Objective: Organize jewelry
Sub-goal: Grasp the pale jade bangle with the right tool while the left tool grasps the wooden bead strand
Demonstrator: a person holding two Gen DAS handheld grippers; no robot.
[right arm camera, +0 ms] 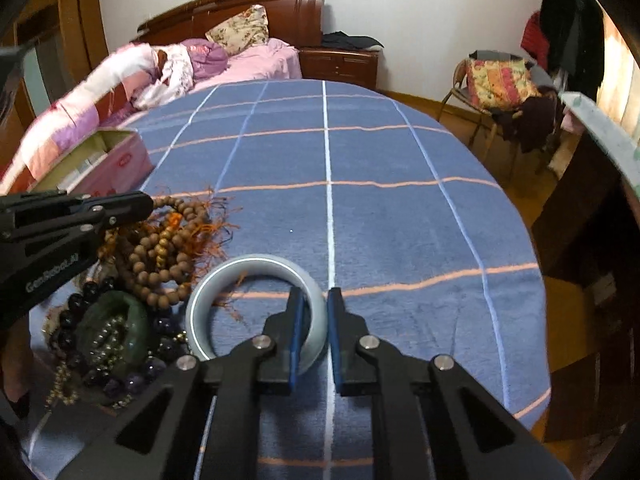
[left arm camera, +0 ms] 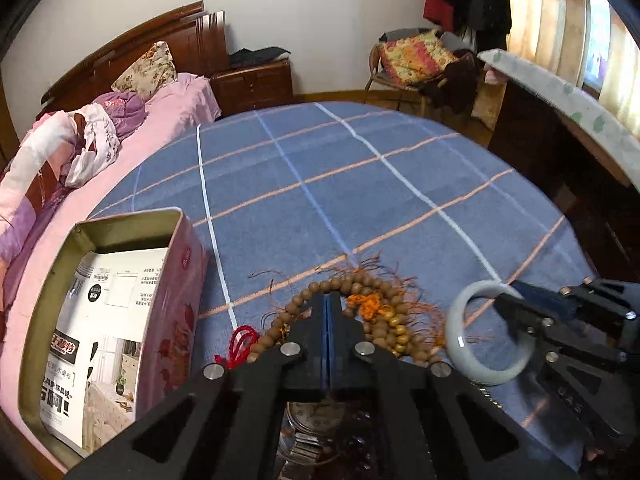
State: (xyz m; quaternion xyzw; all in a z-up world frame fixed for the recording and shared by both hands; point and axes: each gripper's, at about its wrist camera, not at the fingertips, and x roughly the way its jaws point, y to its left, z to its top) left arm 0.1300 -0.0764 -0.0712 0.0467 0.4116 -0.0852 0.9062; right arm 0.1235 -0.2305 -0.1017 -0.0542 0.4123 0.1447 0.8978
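Observation:
A pale jade bangle [right arm camera: 256,264] lies on the blue checked cloth [right arm camera: 380,216]; it also shows in the left wrist view [left arm camera: 488,336]. My right gripper [right arm camera: 316,312] straddles the bangle's near rim, one finger inside the ring and one outside, jaws a little apart. My left gripper [left arm camera: 329,304] is shut and empty, hovering over a heap of wooden prayer beads [left arm camera: 360,300] with orange tassels. Dark bead bracelets and a green jade piece [right arm camera: 108,328] lie beside the beads. A watch [left arm camera: 312,420] lies under the left gripper.
An open pink tin box [left arm camera: 120,320] with a printed leaflet inside stands to the left of the jewelry. Bedding and pillows [left arm camera: 80,140] lie at the far left. A chair with cushions [right arm camera: 500,76] and a dark desk [left arm camera: 560,160] stand to the right.

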